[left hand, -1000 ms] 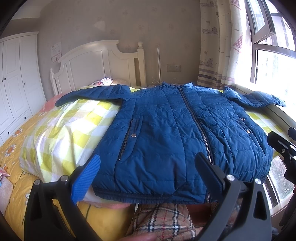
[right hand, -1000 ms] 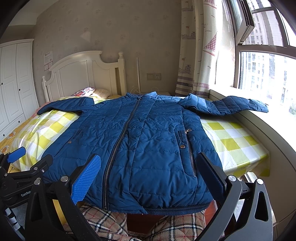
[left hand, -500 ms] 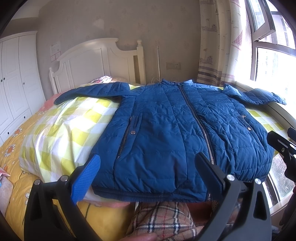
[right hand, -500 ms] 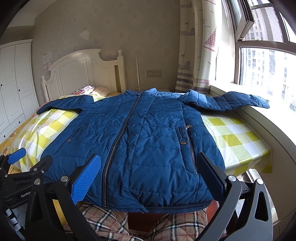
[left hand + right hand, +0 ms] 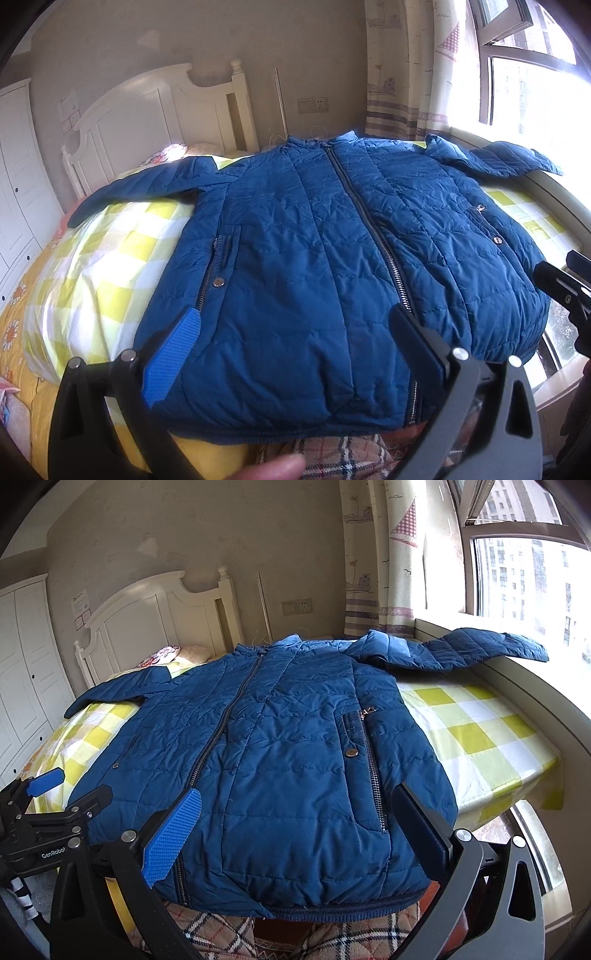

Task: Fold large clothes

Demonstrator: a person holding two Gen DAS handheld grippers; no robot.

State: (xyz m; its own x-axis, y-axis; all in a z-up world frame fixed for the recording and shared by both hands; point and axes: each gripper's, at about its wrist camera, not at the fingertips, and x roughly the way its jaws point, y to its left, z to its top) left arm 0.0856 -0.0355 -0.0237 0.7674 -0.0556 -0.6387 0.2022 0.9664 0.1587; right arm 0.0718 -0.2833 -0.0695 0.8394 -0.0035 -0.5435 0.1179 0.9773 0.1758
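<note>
A blue quilted jacket (image 5: 314, 240) lies flat and zipped on the bed, front up, both sleeves spread out; it also shows in the right wrist view (image 5: 288, 738). Its left sleeve (image 5: 147, 181) lies on the checked cover. Its right sleeve (image 5: 454, 651) rests on the window ledge. My left gripper (image 5: 295, 343) is open and empty, just above the hem left of the zipper. My right gripper (image 5: 299, 823) is open and empty above the hem's right half. The left gripper also shows at the left edge of the right wrist view (image 5: 55, 797).
The bed has a yellow-and-white checked cover (image 5: 476, 734) and a white headboard (image 5: 166, 110). A window ledge (image 5: 535, 686) runs along the right side. A white wardrobe (image 5: 18, 177) stands at the left. A plaid cloth (image 5: 221, 934) lies below the hem.
Both grippers have moved forward and lower over the jacket's hem. The jacket has not moved, and both grippers stay open.
</note>
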